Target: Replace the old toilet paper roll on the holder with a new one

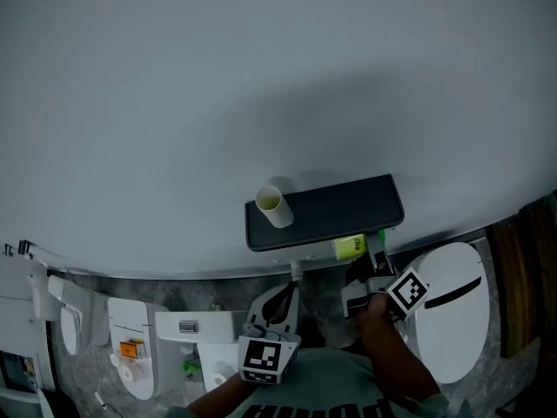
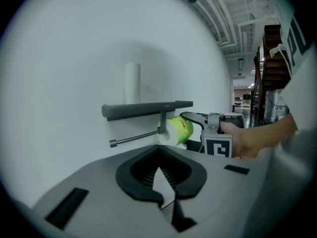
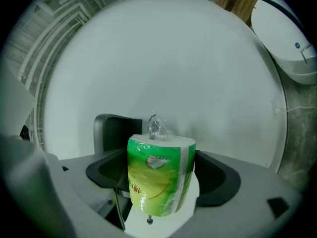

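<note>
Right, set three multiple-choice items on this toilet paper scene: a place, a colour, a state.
1. The empty cardboard tube stands: A on the holder's shelf; B on the floor; C in the left gripper.
2. The wrapper on the new roll is: A blue; B green; C red.
3. The right gripper is: A open; B shut on the roll; C out of view.
Key: A, it stands upright on the shelf; B, the wrapper shows green; B, both jaws press the roll.
</note>
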Demonstrator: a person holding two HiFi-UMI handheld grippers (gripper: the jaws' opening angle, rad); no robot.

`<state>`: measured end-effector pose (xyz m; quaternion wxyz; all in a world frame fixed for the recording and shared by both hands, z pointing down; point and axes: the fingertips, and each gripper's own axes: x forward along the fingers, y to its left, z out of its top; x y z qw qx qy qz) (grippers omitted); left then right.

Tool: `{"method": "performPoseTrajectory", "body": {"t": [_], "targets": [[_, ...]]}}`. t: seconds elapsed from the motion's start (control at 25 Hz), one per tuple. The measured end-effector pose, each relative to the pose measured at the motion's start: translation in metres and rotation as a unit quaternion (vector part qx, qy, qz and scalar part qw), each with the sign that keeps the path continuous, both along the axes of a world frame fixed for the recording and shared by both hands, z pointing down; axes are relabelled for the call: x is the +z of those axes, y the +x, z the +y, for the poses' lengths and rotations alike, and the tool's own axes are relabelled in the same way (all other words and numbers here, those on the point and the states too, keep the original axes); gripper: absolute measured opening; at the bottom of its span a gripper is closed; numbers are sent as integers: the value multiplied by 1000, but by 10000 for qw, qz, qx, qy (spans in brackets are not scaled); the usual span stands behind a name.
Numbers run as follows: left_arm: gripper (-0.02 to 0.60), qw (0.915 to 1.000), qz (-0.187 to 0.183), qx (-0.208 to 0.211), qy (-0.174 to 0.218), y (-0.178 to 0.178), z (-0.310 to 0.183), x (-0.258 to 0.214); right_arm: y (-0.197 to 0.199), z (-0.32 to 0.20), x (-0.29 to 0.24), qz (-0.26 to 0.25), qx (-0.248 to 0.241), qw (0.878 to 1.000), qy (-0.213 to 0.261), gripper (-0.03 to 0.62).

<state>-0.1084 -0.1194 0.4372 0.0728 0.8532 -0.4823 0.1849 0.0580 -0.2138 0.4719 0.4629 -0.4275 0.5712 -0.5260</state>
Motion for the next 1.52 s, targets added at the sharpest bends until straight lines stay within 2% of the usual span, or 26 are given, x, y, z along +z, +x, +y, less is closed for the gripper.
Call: {"method": "performPoseTrajectory", "body": {"t": [0.16, 0.36, 0.44, 0.6, 0.8, 0.92, 1.04, 1.16, 1.24, 1.28, 1.4, 1.52], "targets": [[4, 10000, 26, 86, 12, 12, -1, -3, 3, 16, 3, 116, -146, 9998, -37, 420], [5, 9998, 172, 82, -10, 31, -2, -6, 19, 49, 16, 581, -395, 9974, -179, 420], [5, 9997, 230, 83, -29, 40, -2, -5, 24, 60, 17, 942, -534, 9940, -176, 420], [5, 9994, 335, 32, -36, 57, 0, -5, 34, 73, 5, 1874, -836, 9786, -106, 419], [5, 9988, 475, -109, 33, 77, 3, -3, 45, 80, -12, 3003, -1148, 9465, 258, 419], [4, 9983, 538, -216, 85, 88, 6, -1, 50, 85, -21, 3669, -1290, 9202, 456, 408], [4, 9979, 556, -315, 111, 99, 10, 3, 60, 89, -25, 4438, -1366, 8840, 532, 312], [5, 9975, 547, -422, 117, 107, 15, 7, 72, 92, -31, 5174, -1301, 8438, 585, 159], [5, 9973, 556, -472, 121, 110, 18, 9, 78, 94, -36, 5593, -1223, 8175, 629, 33], [5, 9972, 556, -490, 124, 111, 20, 9, 78, 96, -38, 5755, -1197, 8061, 679, 12], [5, 9970, 549, -526, 132, 116, 24, 8, 78, 100, -44, 6081, -1200, 7802, 842, 11], [5, 9972, 482, -557, 145, 119, 29, 7, 74, 106, -47, 6237, -1256, 7654, 970, 11]]}}
